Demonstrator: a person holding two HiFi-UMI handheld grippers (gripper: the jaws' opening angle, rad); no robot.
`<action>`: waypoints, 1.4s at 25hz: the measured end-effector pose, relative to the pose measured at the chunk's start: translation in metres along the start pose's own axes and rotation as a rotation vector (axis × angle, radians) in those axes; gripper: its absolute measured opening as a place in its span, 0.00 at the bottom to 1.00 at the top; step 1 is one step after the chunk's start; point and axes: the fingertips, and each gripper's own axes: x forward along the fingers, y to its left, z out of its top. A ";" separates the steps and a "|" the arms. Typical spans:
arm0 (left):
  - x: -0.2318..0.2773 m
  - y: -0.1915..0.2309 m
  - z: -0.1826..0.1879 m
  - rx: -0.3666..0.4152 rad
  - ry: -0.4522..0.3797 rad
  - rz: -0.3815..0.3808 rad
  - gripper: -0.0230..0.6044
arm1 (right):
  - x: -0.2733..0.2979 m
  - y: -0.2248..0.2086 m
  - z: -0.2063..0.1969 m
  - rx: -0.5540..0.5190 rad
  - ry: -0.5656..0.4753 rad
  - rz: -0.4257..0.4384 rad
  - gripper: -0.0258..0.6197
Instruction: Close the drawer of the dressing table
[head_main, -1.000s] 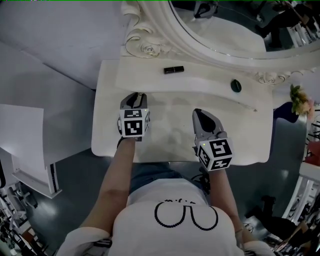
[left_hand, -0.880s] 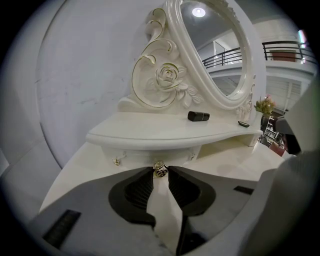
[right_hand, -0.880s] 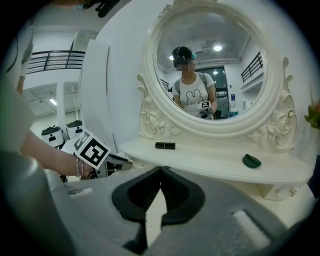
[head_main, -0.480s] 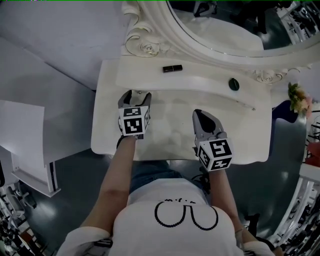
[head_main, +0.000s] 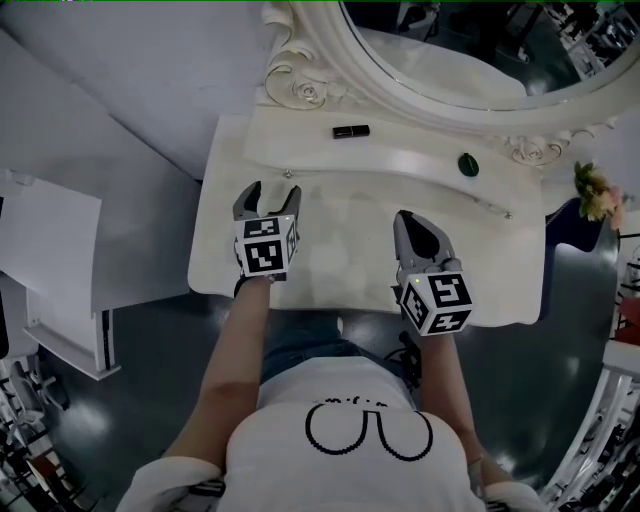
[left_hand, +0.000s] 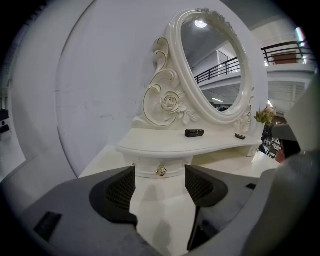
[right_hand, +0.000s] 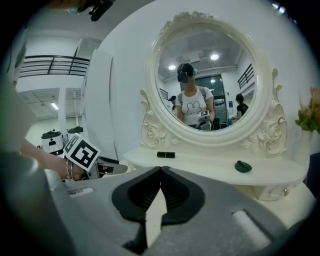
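while the head view is read first, the left gripper (head_main: 270, 192) is seen over the bench (head_main: 340, 265) with its jaws spread wide and nothing between them. the drawer (head_main: 287, 175) lies straight ahead of those jaws, tucked under the raised shelf (head_main: 400, 160), near but not touched. the right gripper (head_main: 405, 222) is held with jaws pressed together and empty, well to the right of that drawer, so the left hand is judged the nearer.

in the left gripper view the drawer (left_hand: 147, 172) and its gold knob (left_hand: 160, 171) are framed dead ahead between the open jaws, the front's long axis running across them. it appears pushed home under the shelf, so little is judged left to do.

in the right gripper view the shut jaws are pointed at the mirror (right_hand: 220, 65). the drawer is left beyond their left side, hidden behind the left gripper's marker cube (right_hand: 81, 152).

compared with a second ago, the left jaws, then nearly together at the drawer, are now parted and drawn slightly back.
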 end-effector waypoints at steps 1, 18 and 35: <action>-0.005 0.000 0.002 -0.002 -0.009 0.004 0.52 | -0.003 0.000 0.003 0.001 -0.012 -0.003 0.04; -0.124 -0.034 0.041 0.065 -0.262 -0.027 0.52 | -0.086 0.041 0.022 -0.023 -0.160 0.011 0.04; -0.230 -0.048 0.085 0.177 -0.496 0.007 0.03 | -0.138 0.077 0.051 -0.091 -0.260 0.053 0.04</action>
